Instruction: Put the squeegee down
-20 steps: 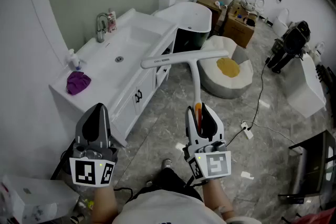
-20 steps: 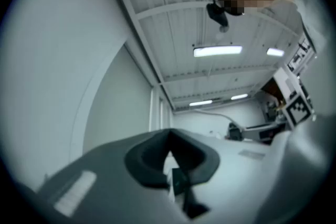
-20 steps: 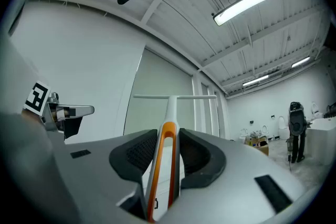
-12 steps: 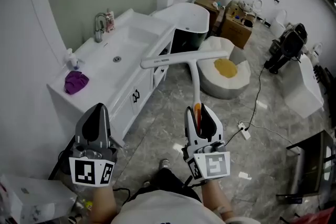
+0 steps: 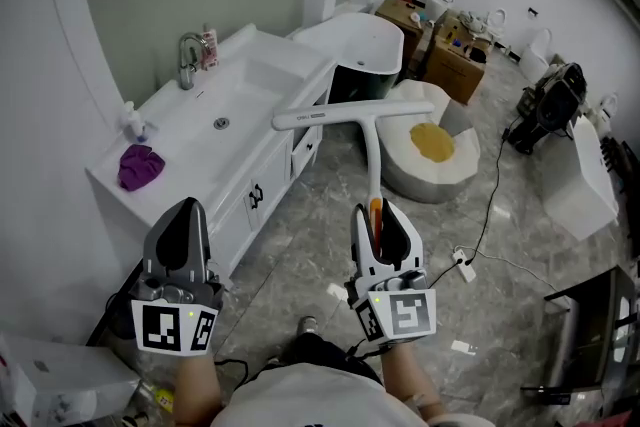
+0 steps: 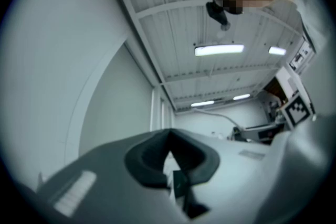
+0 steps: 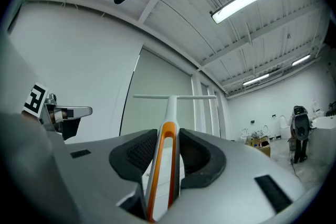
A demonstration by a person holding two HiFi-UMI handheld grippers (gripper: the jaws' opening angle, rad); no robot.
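Observation:
My right gripper (image 5: 382, 223) is shut on the orange-and-white handle of a white squeegee (image 5: 372, 153), which sticks out ahead of me with its T-shaped blade (image 5: 350, 112) held in the air beside the vanity. In the right gripper view the squeegee handle (image 7: 165, 165) is clamped between the two dark pads and the blade (image 7: 174, 97) shows level beyond them. My left gripper (image 5: 186, 237) hangs at the lower left, shut with nothing in it; in the left gripper view (image 6: 169, 157) its pads meet and only wall and ceiling lie beyond.
A white vanity (image 5: 215, 140) with a sink, a chrome tap (image 5: 186, 55) and a purple cloth (image 5: 136, 165) runs along the left wall. Past it are a white bathtub (image 5: 362, 40), a white bowl with yellow contents (image 5: 432, 147), cardboard boxes (image 5: 455, 55) and a cable (image 5: 490, 205) on the marble floor.
The view has shifted slightly: the vanity and the floor items sit a little lower and further left. Both grippers and the squeegee keep their places in the picture.

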